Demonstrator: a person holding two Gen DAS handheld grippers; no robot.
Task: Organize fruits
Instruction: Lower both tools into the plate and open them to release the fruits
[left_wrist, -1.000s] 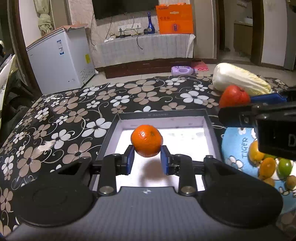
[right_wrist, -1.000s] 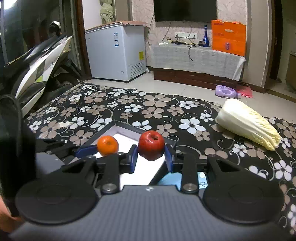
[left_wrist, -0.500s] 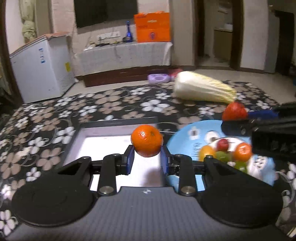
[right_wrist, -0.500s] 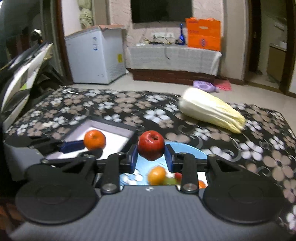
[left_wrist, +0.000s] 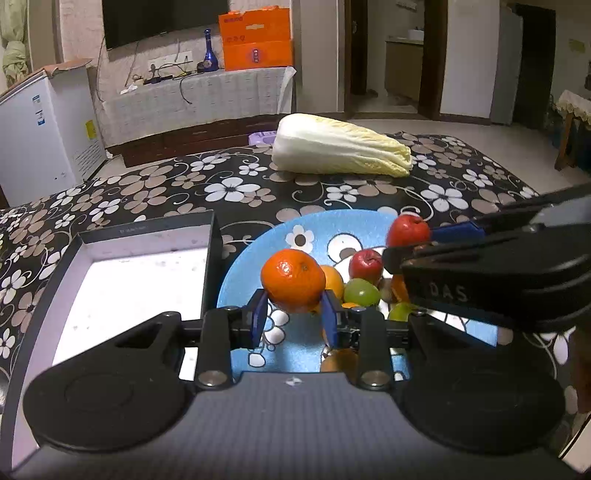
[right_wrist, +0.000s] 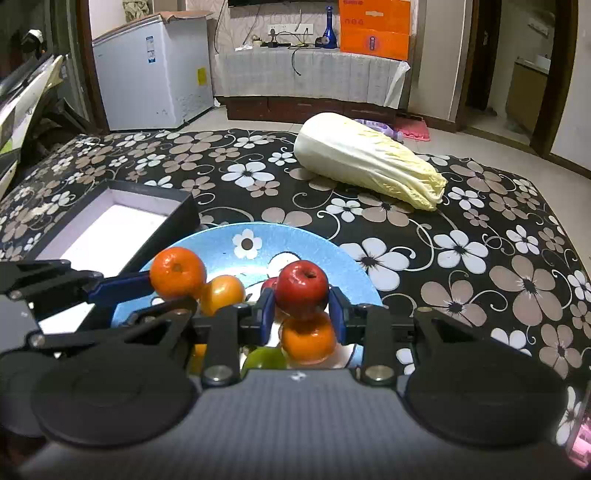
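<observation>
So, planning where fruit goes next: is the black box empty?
Empty as far as visible: the black box shows only bare white floor; its near part is hidden.

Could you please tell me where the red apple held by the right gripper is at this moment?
In the right wrist view, the red apple sits clamped in the right gripper, above the blue plate of fruit.

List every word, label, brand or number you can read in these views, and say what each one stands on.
"DAS": raised letters on the black body of the right gripper, seen from the left wrist view; more letters may be hidden.
Orange box on the far counter: printed marks, too small to read.
White chest freezer: blue and yellow stickers, too blurred to read.
Black box rim: faint print, unreadable.
</observation>
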